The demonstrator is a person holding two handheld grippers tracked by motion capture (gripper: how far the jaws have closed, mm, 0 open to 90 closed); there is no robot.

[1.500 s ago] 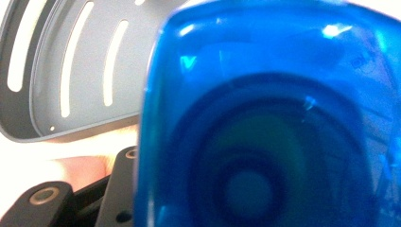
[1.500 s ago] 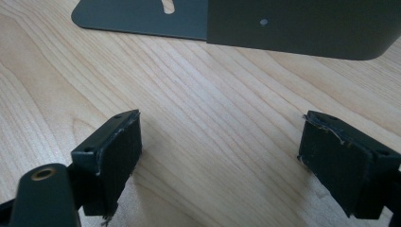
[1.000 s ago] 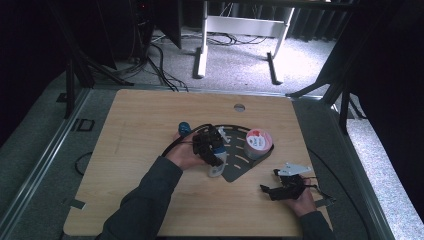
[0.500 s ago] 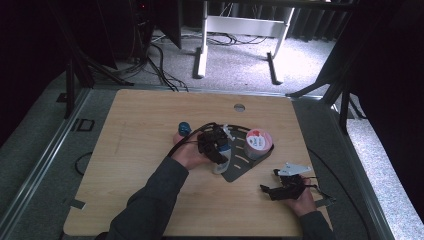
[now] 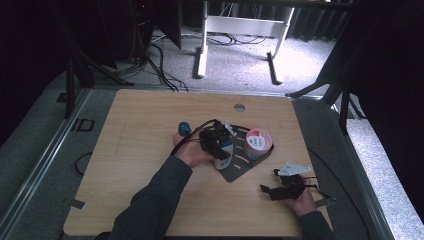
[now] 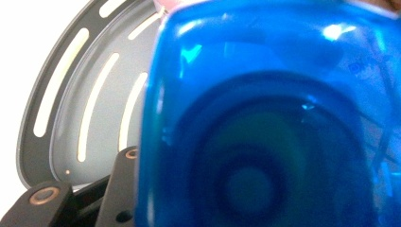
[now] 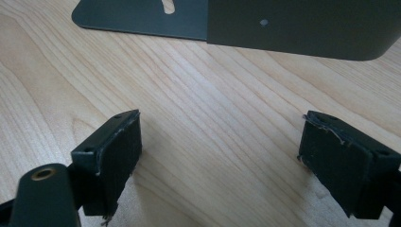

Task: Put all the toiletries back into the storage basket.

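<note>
On the tabletop (image 5: 140, 130), the left gripper (image 5: 216, 142) sits over the dark slotted metal rack (image 5: 240, 167), its fingers gripping a blue translucent container (image 6: 269, 123) that crowds its own camera. A red-and-white tape roll (image 5: 257, 141) rests on the rack's far side, and a small blue object (image 5: 185, 128) lies just left. Near the front right corner, the right gripper (image 5: 272, 191) rests with fingers (image 7: 113, 156) spread wide, the rack's edge ahead

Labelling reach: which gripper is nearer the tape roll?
Left. The left gripper is just beside the tape roll, over the same dark tray; the right gripper sits off the tray, nearer the person.
</note>
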